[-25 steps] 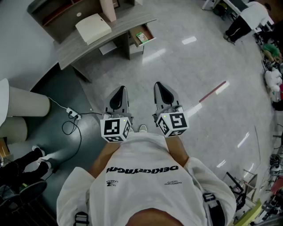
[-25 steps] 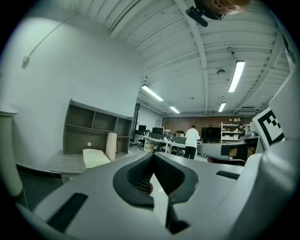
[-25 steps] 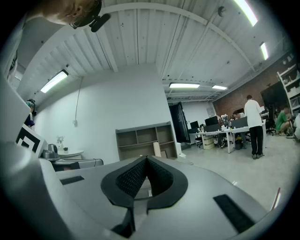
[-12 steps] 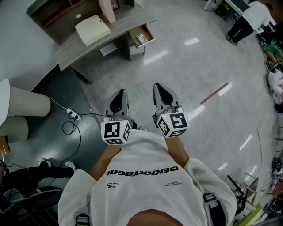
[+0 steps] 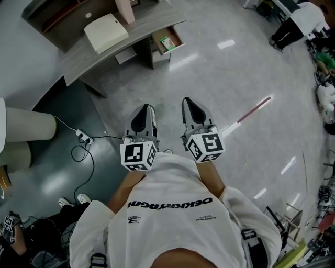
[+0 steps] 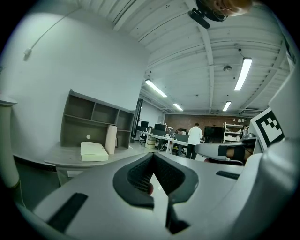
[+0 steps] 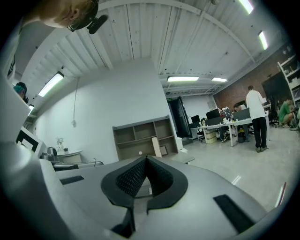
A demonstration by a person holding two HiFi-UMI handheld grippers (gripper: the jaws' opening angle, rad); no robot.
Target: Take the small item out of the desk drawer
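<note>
A grey curved desk (image 5: 104,49) stands far ahead at the upper left. Its drawer (image 5: 176,37) is pulled open, with a small green item (image 5: 167,42) lying inside. I hold both grippers close to my chest, side by side, well short of the desk. The left gripper (image 5: 142,112) and the right gripper (image 5: 191,105) both point toward the desk, jaws shut with nothing between them. In the left gripper view the shut left gripper (image 6: 152,155) faces the desk (image 6: 65,158) and its shelf unit (image 6: 96,118). In the right gripper view the shut right gripper (image 7: 146,158) faces the shelf unit (image 7: 144,136).
A white box (image 5: 106,32) and an upright pinkish board (image 5: 125,10) sit on the desk. A power strip with cables (image 5: 84,137) lies on the dark floor at left, near pale cylinders (image 5: 26,128). A red-and-white floor strip (image 5: 251,111) lies at right. A person (image 5: 296,21) stands far right.
The desk has drifted slightly up and left in the head view. A person's legs at the lower left have moved off toward the bottom edge. Both grippers stay shut and level.
</note>
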